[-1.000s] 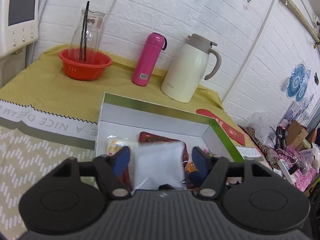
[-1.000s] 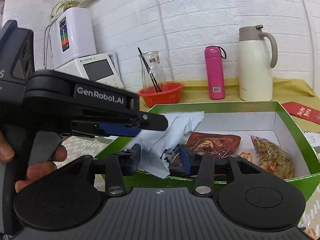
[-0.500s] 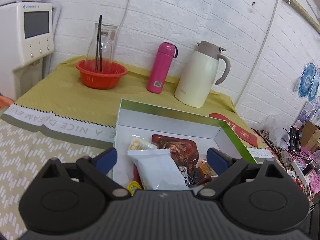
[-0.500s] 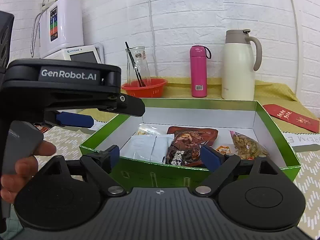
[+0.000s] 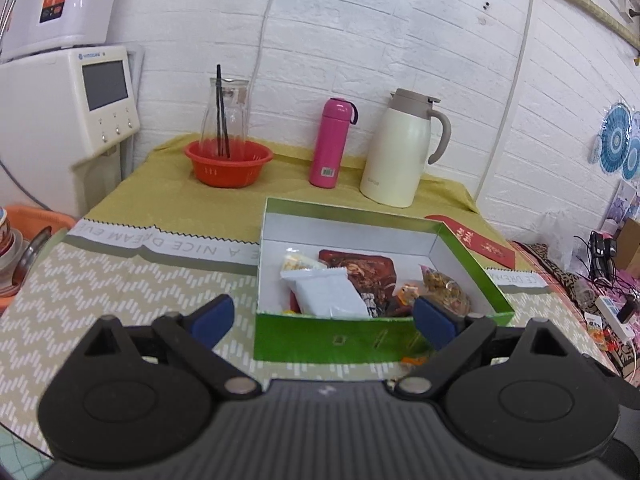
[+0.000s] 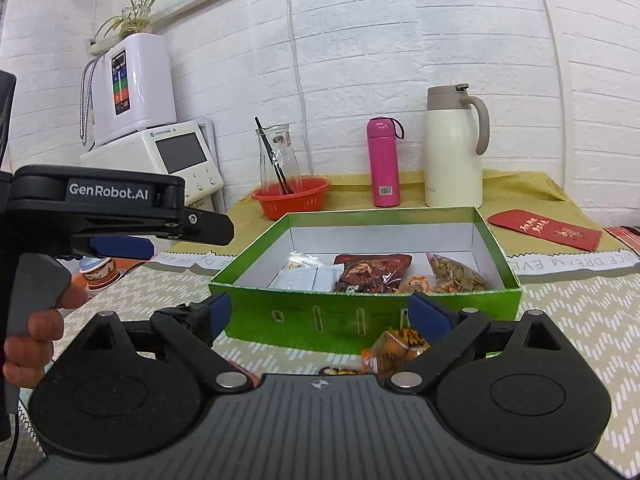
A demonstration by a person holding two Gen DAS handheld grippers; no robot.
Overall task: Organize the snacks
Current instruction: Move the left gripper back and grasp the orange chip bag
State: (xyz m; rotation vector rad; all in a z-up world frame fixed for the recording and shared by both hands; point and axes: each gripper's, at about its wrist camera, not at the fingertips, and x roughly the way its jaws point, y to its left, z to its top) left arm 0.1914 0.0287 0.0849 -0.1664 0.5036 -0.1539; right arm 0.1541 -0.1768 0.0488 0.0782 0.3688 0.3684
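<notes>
The left claw (image 5: 322,318) stands released, its blue pads spread wide with nothing between them; its jaws have just been opening. It hangs in front of the near wall of the green box (image 5: 332,338), which sits on the patterned worktop (image 5: 100,276). Inside the box lie the snacks: a white packet (image 5: 326,294) at the near left, a dark red packet (image 5: 360,268) beside it, a small orange one (image 5: 406,292) and a clear bag of nuts (image 5: 444,286) to the right.

The right claw (image 6: 320,314) is also released, pads apart, just short of the box (image 6: 360,316). An orange snack packet (image 6: 394,350) lies on the worktop outside the box, near the claw's right pad. A hand (image 6: 34,334) grips the left tool's handle at the left edge. Behind the box stand a red basket (image 6: 290,200), a pink flask (image 6: 384,162) and a cream jug (image 6: 454,148).
</notes>
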